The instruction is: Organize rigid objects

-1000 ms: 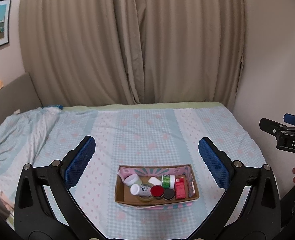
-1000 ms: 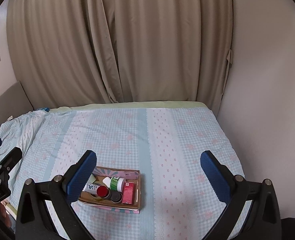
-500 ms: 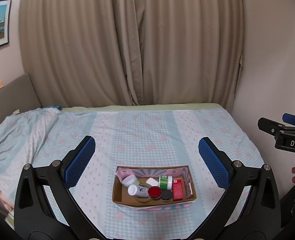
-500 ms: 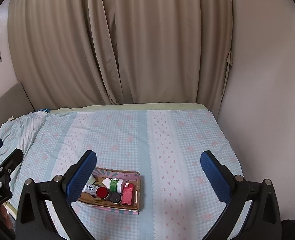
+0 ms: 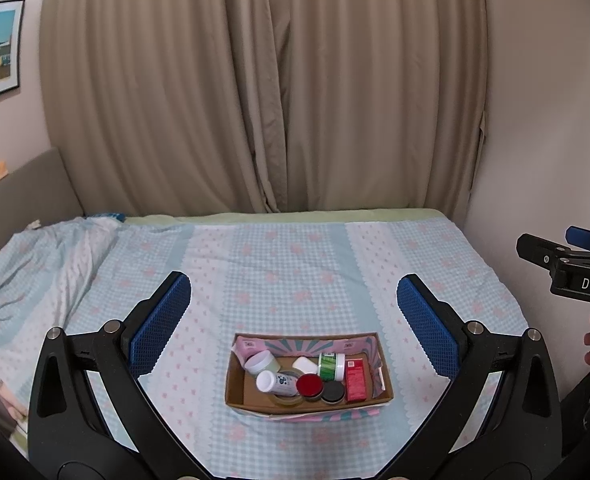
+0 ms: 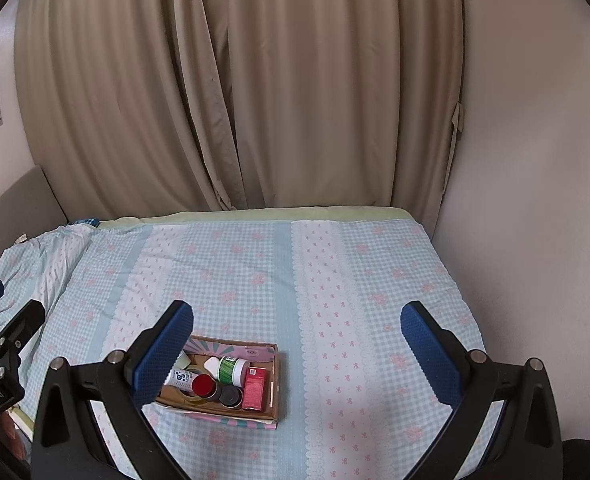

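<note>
An open cardboard box (image 5: 243,398) sits on the bed near its front edge; it also shows in the right wrist view (image 6: 274,376). Inside lie a red carton (image 5: 355,376), a green-labelled jar (image 5: 331,366), a red lid (image 5: 309,385), a black lid (image 5: 333,391), a white bottle (image 5: 273,382), a white jar (image 5: 259,362) and a tape roll (image 5: 287,400). My left gripper (image 5: 294,320) is open and empty, held above and before the box. My right gripper (image 6: 297,340) is open and empty, to the right of the box.
The bed (image 6: 335,280) has a blue checked cover with pink flowers. A rumpled quilt (image 5: 35,264) lies at its left. Beige curtains (image 5: 263,92) hang behind it, a wall (image 6: 535,200) runs along its right, and a grey headboard (image 5: 19,188) stands at the left.
Both grippers have drawn back and up slightly, so the box sits a little lower in both views. Both stay open and empty.
</note>
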Tool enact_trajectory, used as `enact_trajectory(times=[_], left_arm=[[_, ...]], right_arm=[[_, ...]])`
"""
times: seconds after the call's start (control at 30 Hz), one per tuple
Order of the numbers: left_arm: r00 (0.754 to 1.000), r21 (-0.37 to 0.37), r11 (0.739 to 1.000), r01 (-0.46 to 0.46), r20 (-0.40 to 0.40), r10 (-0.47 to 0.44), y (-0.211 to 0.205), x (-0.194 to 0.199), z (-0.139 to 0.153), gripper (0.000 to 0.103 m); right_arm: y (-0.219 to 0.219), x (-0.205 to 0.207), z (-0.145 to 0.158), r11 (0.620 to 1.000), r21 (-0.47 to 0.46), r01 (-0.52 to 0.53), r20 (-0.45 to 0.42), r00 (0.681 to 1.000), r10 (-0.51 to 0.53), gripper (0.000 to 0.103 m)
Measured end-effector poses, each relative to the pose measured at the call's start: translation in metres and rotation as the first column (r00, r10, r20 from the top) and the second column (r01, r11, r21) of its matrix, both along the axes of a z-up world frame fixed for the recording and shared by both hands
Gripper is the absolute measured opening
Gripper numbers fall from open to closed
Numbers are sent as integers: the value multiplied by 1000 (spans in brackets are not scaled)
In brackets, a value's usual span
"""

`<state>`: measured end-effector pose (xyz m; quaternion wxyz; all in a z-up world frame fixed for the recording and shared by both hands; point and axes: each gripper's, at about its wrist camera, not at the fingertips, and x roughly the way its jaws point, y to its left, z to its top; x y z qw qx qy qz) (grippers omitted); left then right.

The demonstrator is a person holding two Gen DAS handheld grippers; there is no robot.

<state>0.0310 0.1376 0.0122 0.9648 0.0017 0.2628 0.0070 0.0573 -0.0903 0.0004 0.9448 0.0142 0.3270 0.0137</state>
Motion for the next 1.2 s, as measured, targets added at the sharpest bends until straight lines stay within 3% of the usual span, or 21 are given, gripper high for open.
enact_trajectory(times=[0.67, 1.2], left_arm=[[1000, -3, 1000, -8, 8, 8, 0, 5, 2, 103], [996, -7, 999, -46, 74, 46, 4, 7, 1, 103]], right_arm=[[-1, 2, 0, 1000, -2, 0, -3, 1000, 0, 103], [0, 3, -1, 1000, -1, 6, -9, 1000, -6, 103]])
